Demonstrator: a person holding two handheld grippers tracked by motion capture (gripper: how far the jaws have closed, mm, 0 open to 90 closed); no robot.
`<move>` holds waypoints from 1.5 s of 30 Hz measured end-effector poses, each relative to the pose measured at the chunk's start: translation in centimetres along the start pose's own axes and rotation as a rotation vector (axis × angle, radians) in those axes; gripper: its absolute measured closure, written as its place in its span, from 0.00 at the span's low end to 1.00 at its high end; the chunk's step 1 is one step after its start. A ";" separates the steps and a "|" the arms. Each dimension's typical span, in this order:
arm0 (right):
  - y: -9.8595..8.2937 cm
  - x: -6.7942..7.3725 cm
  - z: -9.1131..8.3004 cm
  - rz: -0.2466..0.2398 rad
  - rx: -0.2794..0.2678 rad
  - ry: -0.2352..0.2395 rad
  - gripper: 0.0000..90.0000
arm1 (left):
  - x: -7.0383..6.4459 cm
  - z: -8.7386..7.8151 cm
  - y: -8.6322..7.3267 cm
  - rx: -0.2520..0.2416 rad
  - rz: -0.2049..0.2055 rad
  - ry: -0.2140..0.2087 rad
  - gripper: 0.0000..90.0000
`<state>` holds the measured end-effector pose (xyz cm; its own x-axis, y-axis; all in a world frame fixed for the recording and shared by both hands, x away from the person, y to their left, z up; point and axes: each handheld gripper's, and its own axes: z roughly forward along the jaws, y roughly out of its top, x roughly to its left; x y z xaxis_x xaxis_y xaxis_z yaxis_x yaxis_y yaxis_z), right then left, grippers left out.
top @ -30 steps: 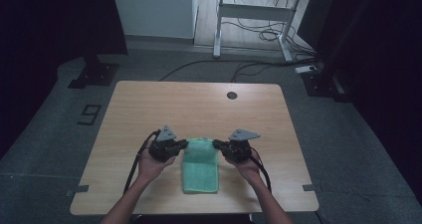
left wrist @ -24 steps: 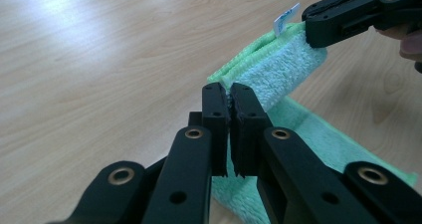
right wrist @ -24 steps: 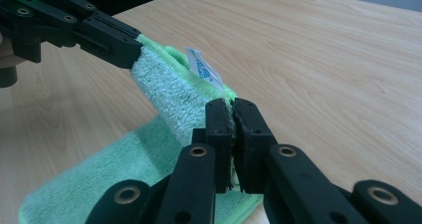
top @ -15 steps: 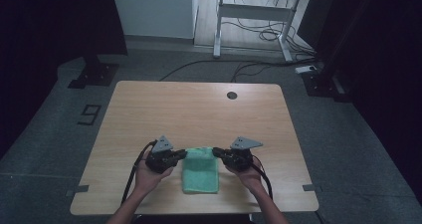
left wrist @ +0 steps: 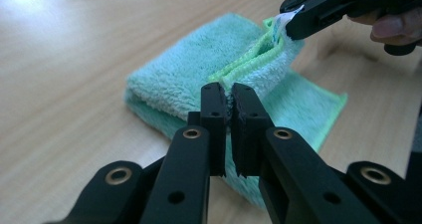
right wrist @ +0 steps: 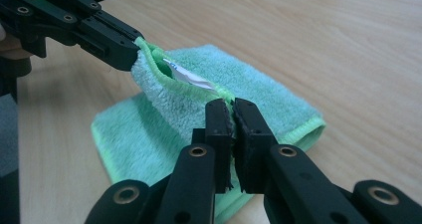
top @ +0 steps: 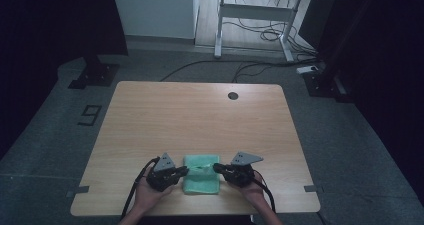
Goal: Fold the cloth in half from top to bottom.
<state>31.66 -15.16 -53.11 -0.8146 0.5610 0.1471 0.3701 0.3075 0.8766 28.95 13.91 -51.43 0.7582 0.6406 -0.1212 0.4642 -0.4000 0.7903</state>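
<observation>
A folded green towel [top: 201, 181] lies near the table's front edge, between my two grippers. My left gripper [top: 184, 171] is shut on the towel's raised top edge at its left corner; in the left gripper view the black jaws pinch the green hem of the towel [left wrist: 249, 69]. My right gripper [top: 217, 167] is shut on the same edge at the right corner, the towel [right wrist: 199, 109] held up between both grippers. A white label [right wrist: 191, 79] shows inside the lifted fold. The right gripper [left wrist: 293, 22] appears far off in the left gripper view, the left gripper [right wrist: 132, 50] in the right gripper view.
The wooden table [top: 195, 120] has a small dark round hole [top: 233, 95] near its far edge. Beyond the table stand a white desk frame [top: 255, 15] with cables on the floor and dark stands at both sides.
Both grippers have drawn back toward the front edge, carrying the towel's far edge over itself. The towel has become shorter, folded toward me.
</observation>
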 end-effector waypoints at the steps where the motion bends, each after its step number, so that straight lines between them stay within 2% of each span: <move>1: -0.2 0.1 -0.1 -0.002 0.000 0.003 0.94 | -0.2 0.0 -0.3 0.001 0.001 -0.004 0.94; 6: -1.1 0.9 -0.4 -0.001 0.001 0.020 0.94 | -0.8 0.0 -1.2 0.008 0.008 -0.011 0.93; 11: -2.1 1.8 -0.5 -0.029 0.029 0.034 0.91 | -1.0 0.2 -2.2 0.022 0.004 -0.022 0.87; 13: -2.3 2.1 -0.5 -0.029 0.035 0.045 0.88 | -1.1 0.1 -2.4 0.019 0.005 -0.027 0.79; 19: -2.6 3.1 -0.7 -0.058 0.053 0.081 0.74 | -1.6 -1.0 -2.5 -0.007 0.014 -0.044 0.63; 21: -2.7 3.4 -1.0 -0.069 0.060 0.075 0.68 | -1.7 -1.4 -2.4 -0.016 0.019 -0.042 0.59; 26: -2.0 3.2 -1.9 -0.041 0.002 0.051 0.60 | -1.1 -1.7 -1.5 -0.037 0.007 -0.031 0.56; 31: -0.5 1.7 -1.4 -0.016 0.004 -0.011 0.58 | 0.0 -0.4 0.1 -0.038 -0.020 -0.025 0.57; 35: 0.0 1.0 0.3 -0.007 0.047 -0.019 0.56 | 0.6 1.3 1.1 -0.004 -0.019 -0.026 0.58; 37: -0.2 1.2 1.1 -0.008 0.074 -0.004 0.55 | 0.7 2.3 0.9 0.035 -0.013 -0.030 0.58; 39: -0.8 1.8 1.5 -0.031 0.105 0.011 0.54 | 0.5 2.7 0.6 0.061 0.002 -0.020 0.58; 43: -1.8 2.8 1.4 -0.071 0.150 0.000 0.52 | 0.2 3.1 -0.2 0.085 0.012 -0.016 0.58; 45: -2.2 3.3 1.1 -0.085 0.147 -0.016 0.52 | 0.1 3.3 -0.7 0.094 0.014 -0.014 0.58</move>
<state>28.63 -13.19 -55.05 -0.8388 0.5403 0.0672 0.3629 0.4626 0.8089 30.17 12.07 -53.98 0.7711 0.6254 -0.1193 0.4938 -0.4692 0.7322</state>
